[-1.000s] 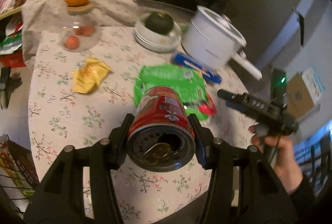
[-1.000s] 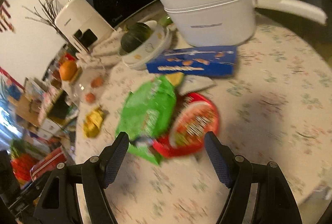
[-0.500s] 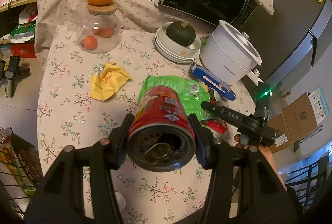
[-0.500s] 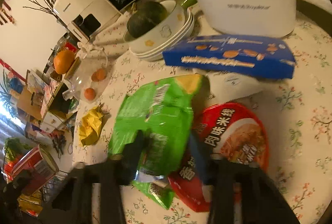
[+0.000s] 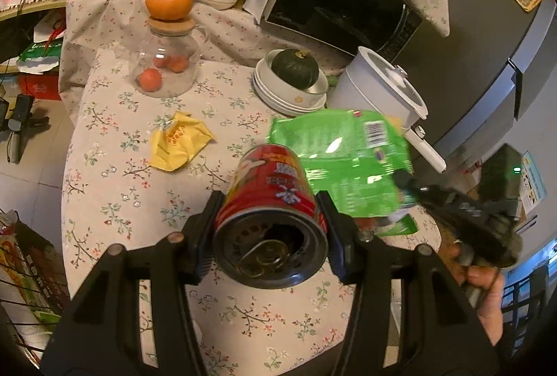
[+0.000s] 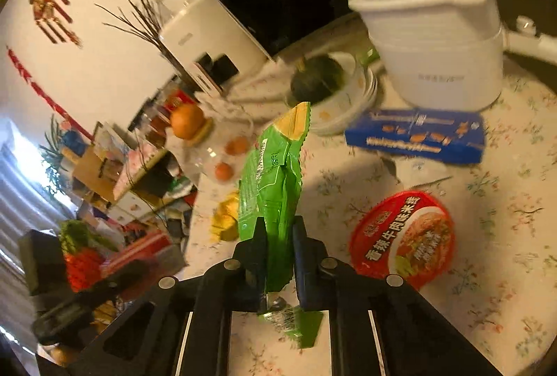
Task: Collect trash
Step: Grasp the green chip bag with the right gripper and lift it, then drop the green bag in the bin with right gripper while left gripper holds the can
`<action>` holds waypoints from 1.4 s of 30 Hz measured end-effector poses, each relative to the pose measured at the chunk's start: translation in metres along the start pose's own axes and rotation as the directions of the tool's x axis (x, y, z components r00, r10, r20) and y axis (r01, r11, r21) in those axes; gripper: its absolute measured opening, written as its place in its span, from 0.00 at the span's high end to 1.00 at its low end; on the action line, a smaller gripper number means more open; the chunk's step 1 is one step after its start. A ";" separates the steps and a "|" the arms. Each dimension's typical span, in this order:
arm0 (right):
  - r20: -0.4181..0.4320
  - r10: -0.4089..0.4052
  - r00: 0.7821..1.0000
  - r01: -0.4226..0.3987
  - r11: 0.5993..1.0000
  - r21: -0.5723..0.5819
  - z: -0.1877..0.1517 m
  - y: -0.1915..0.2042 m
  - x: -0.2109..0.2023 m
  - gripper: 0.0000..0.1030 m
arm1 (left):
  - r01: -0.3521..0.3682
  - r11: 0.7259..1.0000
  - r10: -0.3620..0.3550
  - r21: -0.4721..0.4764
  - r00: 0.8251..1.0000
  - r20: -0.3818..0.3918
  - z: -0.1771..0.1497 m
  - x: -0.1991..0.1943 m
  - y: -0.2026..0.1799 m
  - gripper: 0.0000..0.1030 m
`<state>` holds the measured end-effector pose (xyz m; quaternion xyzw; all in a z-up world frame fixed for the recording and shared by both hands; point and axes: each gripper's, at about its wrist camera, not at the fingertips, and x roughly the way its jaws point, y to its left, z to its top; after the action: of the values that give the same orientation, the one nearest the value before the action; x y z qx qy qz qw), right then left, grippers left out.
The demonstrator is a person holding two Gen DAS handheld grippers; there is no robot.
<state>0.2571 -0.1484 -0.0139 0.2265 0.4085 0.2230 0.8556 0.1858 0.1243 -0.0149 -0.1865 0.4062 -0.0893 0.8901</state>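
Observation:
My left gripper is shut on a red chip can, held above the flowered table with its open end toward the camera. My right gripper is shut on a green snack bag and holds it lifted off the table; the bag also shows in the left wrist view. A yellow wrapper lies on the table left of the can. A red instant-noodle lid and a blue biscuit box lie on the table to the right.
A white electric pot stands behind the blue box. Stacked bowls with a green squash and a glass jar topped by an orange stand at the back. A microwave and white appliance sit behind them.
My right gripper closed on the green bag and lifted it off the table, uncovering the red lid. My left gripper still holds the can and has risen a little.

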 end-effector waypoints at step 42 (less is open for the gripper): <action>-0.025 -0.536 0.844 0.528 0.822 0.216 -0.128 -0.230 -0.305 0.87 | 0.349 0.792 -0.201 0.501 0.924 -0.326 -0.162 0.082 -0.266 0.47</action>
<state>0.0273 -0.4785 -0.0350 0.1984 0.4611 -0.0737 0.8617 0.1145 -0.1865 -0.0610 0.0325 0.4426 -0.3551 0.8228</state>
